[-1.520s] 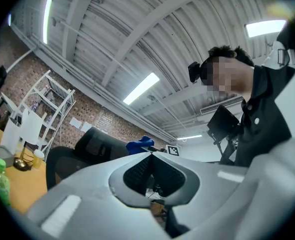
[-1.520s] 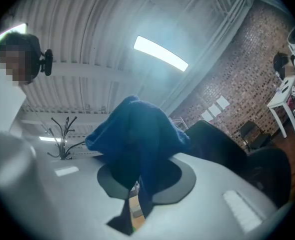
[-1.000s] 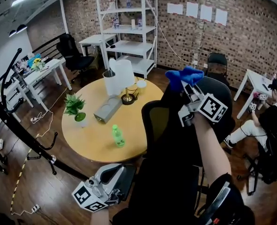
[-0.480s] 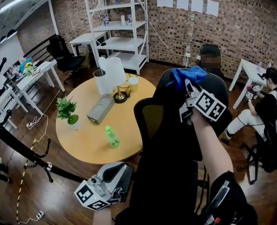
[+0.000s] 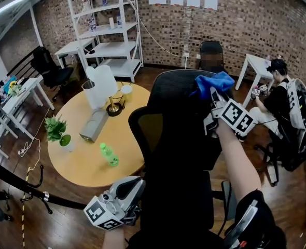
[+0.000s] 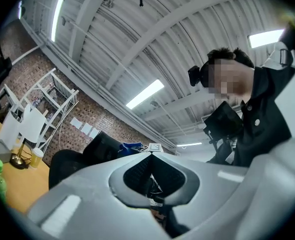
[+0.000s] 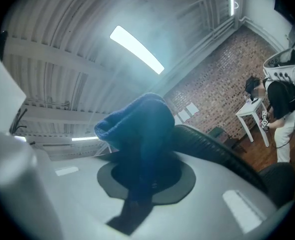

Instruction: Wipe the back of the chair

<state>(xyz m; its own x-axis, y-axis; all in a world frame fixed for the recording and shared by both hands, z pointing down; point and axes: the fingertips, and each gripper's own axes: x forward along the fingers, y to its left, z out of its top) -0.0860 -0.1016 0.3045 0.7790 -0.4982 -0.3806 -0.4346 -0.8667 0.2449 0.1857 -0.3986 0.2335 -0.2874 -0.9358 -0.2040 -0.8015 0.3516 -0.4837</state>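
A black office chair (image 5: 176, 139) stands right in front of me, its back (image 5: 174, 95) toward me. My right gripper (image 5: 213, 96) is shut on a blue cloth (image 5: 215, 82) and presses it on the upper right edge of the chair back. In the right gripper view the blue cloth (image 7: 137, 134) bulges out from between the jaws, with the chair's dark rim (image 7: 222, 154) beside it. My left gripper (image 5: 126, 191) hangs low at the chair's left side, pointing upward, shut and empty. The left gripper view shows the chair (image 6: 95, 151) and the cloth (image 6: 130, 147) from below.
A round wooden table (image 5: 80, 165) at the left holds a green bottle (image 5: 109, 154), a small plant (image 5: 56, 130), a grey box (image 5: 93, 124) and a white jug (image 5: 102, 81). A white shelf (image 5: 109, 30) stands at the brick wall. A seated person (image 5: 282, 105) is at the right.
The right gripper slid the blue cloth rightward across the top of the chair back. My view swung so the chair now sits nearer the middle. The left gripper stayed low.
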